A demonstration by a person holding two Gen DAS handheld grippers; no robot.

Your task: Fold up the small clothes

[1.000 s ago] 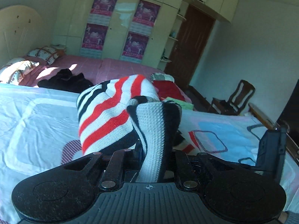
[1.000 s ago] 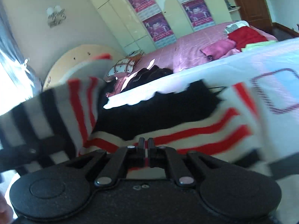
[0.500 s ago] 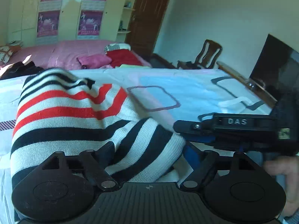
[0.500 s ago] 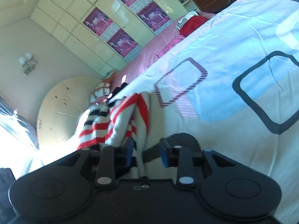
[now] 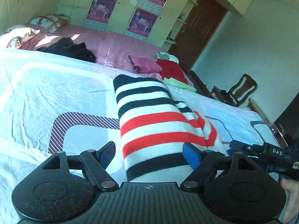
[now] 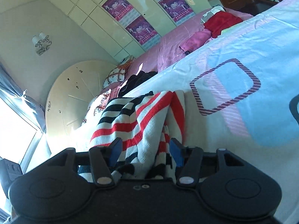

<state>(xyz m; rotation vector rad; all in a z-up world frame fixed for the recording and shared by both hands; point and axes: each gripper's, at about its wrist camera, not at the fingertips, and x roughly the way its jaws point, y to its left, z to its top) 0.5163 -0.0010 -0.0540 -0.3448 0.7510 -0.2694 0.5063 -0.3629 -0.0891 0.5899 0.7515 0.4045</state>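
A knitted sweater (image 5: 155, 123), white with black and red stripes, lies folded in a long bundle on the pale patterned bed sheet (image 5: 56, 93). My left gripper (image 5: 149, 152) stands open just above its near end, with the fingers wide on either side and clear of the knit. At the right edge of the left wrist view my right gripper (image 5: 261, 152) is held by a hand (image 5: 289, 188). In the right wrist view the right gripper (image 6: 145, 148) has its jaws opening, and bunched folds of the sweater (image 6: 142, 115) lie loose between the blue pads (image 6: 174, 151).
Beyond the sheet a pink bedspread (image 5: 115, 44) carries black clothes (image 5: 69, 48), a pink garment (image 5: 145, 65), a red one (image 5: 172, 71) and a green cloth (image 5: 177, 84). Pillows (image 5: 16, 35) sit far left. A wooden chair (image 5: 237, 91) and a door (image 5: 201, 29) are to the right.
Both grippers were shut on the lifted sweater. Both have since let go: the left jaws spread wide, the right jaws are parting, and the sweater now rests folded on the sheet.
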